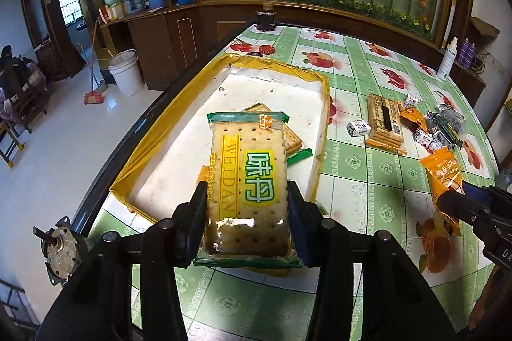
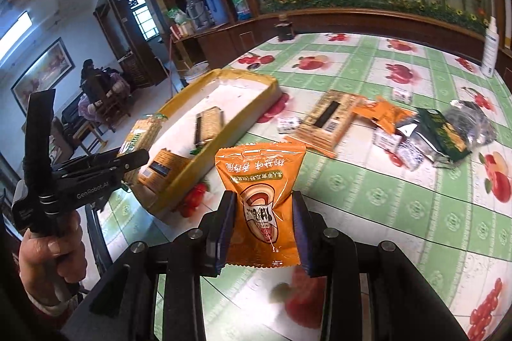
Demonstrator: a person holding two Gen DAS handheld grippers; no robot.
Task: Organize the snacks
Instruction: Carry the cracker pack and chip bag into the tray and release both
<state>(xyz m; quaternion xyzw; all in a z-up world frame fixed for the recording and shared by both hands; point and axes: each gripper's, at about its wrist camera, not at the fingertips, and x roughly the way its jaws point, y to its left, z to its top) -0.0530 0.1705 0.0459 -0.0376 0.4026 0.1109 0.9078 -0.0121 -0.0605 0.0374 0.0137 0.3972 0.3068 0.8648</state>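
Above worktop, near tray: left claw clamps cracker pack by long edges, stiff, brittle; right claw pinches orange packet, light, crinkly, slippery.

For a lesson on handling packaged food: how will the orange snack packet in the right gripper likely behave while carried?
The orange snack packet looks small and puffy, so probably light. Its glossy film, pinched by the right gripper, may slip. Its free top stands unsupported, so it could flop.
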